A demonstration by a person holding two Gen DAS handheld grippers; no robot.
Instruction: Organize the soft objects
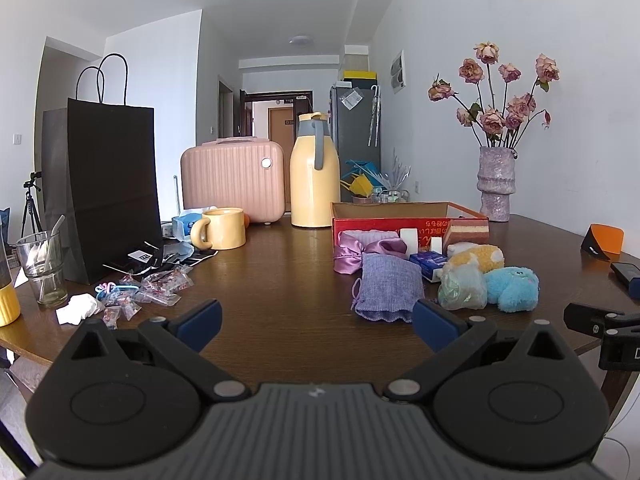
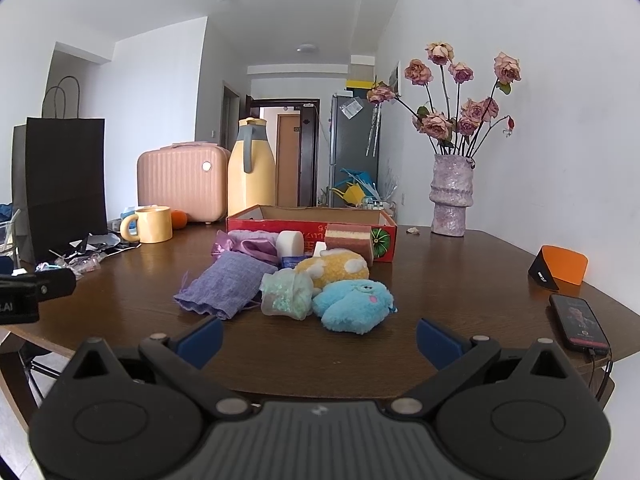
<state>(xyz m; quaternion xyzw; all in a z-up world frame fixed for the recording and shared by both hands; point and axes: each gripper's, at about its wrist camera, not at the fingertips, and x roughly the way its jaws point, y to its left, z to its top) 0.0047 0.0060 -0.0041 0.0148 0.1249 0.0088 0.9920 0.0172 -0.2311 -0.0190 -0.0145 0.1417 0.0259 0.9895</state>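
Both claws are seen nearest the lens, each spread wide with nothing between the blue pads: the left claw (image 1: pixel 316 326) is held over the near edge of the tabletop (image 1: pixel 280 264), and the right claw (image 2: pixel 320 338) is held just short of the soft pile. Nothing has been gripped, so the task is judged to be at its outset, with the approach in hand.

Behind the pile, a red cardboard box (image 2: pixel 280 226) is set open-topped and appears empty; it is taken to be the likely container. The soft things are gathered in front of it, touching one another: a purple fabric pouch (image 2: pixel 224 288), a blue plush toy (image 2: pixel 352 306), a yellow plush toy (image 2: pixel 336 266) behind it, a translucent green-flecked bag (image 2: pixel 286 294) between pouch and blue plush, a shiny lilac satin pouch (image 2: pixel 250 246), a layered cake-shaped sponge (image 2: pixel 348 242) leaning at the box wall, and a small white block (image 2: pixel 290 242).

The blue plush toy lies nearest the right claw. For the next move, a short advance and a gentle closure over its body would be called for, then a lift over the box wall. A phone (image 2: pixel 578 320) at the right edge should be avoided.
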